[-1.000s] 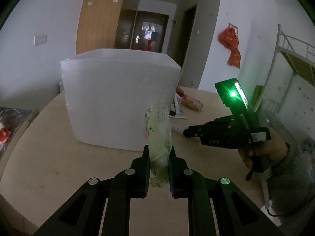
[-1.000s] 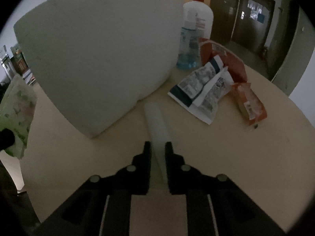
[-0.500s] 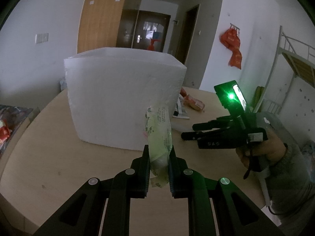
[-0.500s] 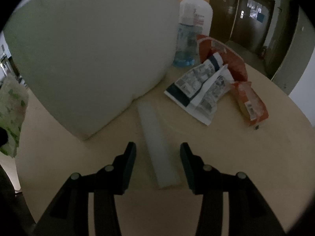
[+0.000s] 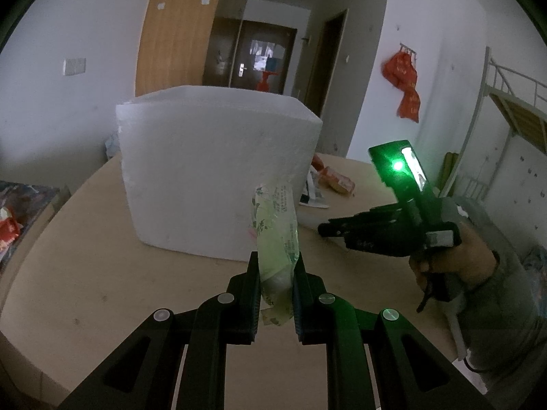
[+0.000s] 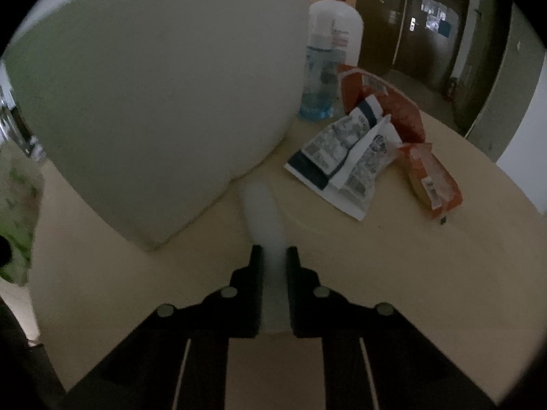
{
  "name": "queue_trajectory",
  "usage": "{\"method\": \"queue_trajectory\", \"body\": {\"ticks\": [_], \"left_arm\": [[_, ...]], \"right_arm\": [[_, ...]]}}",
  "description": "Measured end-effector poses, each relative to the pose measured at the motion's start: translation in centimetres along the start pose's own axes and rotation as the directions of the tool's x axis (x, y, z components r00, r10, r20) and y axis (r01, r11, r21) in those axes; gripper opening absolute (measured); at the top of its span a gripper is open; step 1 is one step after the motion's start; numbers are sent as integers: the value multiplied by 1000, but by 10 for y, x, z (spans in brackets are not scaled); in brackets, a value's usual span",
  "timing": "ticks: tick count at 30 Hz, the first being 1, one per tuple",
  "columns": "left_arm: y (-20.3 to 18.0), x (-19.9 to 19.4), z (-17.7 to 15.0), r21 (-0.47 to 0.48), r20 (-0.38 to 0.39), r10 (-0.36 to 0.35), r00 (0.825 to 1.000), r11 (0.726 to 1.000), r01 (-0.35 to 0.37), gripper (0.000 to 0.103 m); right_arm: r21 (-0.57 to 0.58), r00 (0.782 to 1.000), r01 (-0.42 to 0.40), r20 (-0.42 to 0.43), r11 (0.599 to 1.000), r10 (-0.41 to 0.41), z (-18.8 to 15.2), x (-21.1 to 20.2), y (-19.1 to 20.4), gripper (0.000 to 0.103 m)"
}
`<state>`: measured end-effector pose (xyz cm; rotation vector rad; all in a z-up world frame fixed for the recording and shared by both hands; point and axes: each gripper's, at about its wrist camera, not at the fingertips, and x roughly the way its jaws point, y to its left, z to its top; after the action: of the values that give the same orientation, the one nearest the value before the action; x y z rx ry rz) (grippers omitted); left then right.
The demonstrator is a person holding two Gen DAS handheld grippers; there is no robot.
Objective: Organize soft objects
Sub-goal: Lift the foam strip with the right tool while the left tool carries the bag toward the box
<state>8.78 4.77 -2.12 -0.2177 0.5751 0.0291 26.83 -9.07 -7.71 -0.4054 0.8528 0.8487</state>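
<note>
My left gripper (image 5: 275, 266) is shut on a green-printed soft plastic packet (image 5: 275, 225), held upright above the table in front of the white foam box (image 5: 215, 181). The packet's edge shows at the far left of the right wrist view (image 6: 17, 225). My right gripper (image 6: 273, 259) is shut on a white foam strip (image 6: 265, 212) beside the corner of the foam box (image 6: 164, 95). The right gripper also shows in the left wrist view (image 5: 328, 230), to the right of the packet.
A round wooden table (image 6: 427, 273) bears a blue-and-white snack bag (image 6: 345, 157), orange packets (image 6: 430, 181) and a pump bottle (image 6: 328, 54) behind the box. Walls, doors and a bunk bed (image 5: 512, 102) stand beyond.
My right gripper opened around the foam strip half a second ago and has shut on it again. My left gripper keeps its hold on the packet, moved slightly back from the box.
</note>
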Motion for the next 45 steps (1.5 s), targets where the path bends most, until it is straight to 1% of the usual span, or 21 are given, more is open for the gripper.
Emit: {"method": "queue_trajectory", "body": {"ticks": [8, 11, 17, 24, 30, 36, 42, 44, 45], "left_arm": [[-1, -9, -1, 2, 21, 2, 1000, 1000, -2, 17], [-4, -13, -3, 7, 31, -2, 1000, 1000, 2, 17], [-16, -24, -5, 37, 49, -20, 999, 999, 18, 17], [-26, -38, -7, 62, 74, -31, 997, 998, 26, 17], [-31, -51, -8, 83, 100, -42, 994, 996, 34, 17], [-41, -68, -9, 115, 137, -61, 989, 992, 45, 17], [-46, -88, -14, 135, 181, -74, 981, 990, 50, 17], [-47, -94, -17, 138, 191, -75, 979, 989, 49, 17], [-46, -96, -18, 138, 195, -75, 978, 989, 48, 17]], "right_arm": [[60, 997, -43, 63, 997, 39, -3, -28, -1, 15], [72, 995, -44, 97, 996, 37, -7, -45, 2, 15], [88, 986, -49, 166, 995, 34, -22, -81, 10, 15], [111, 967, -46, 253, 993, 17, -45, -121, 20, 15], [134, 935, -47, 354, 990, -4, -68, -160, 32, 15], [141, 913, -54, 408, 988, -8, -86, -183, 44, 15], [130, 883, -45, 469, 991, -22, -103, -206, 63, 15], [128, 868, -38, 495, 991, -31, -108, -215, 71, 15], [126, 864, -40, 502, 991, -29, -110, -217, 72, 15]]}}
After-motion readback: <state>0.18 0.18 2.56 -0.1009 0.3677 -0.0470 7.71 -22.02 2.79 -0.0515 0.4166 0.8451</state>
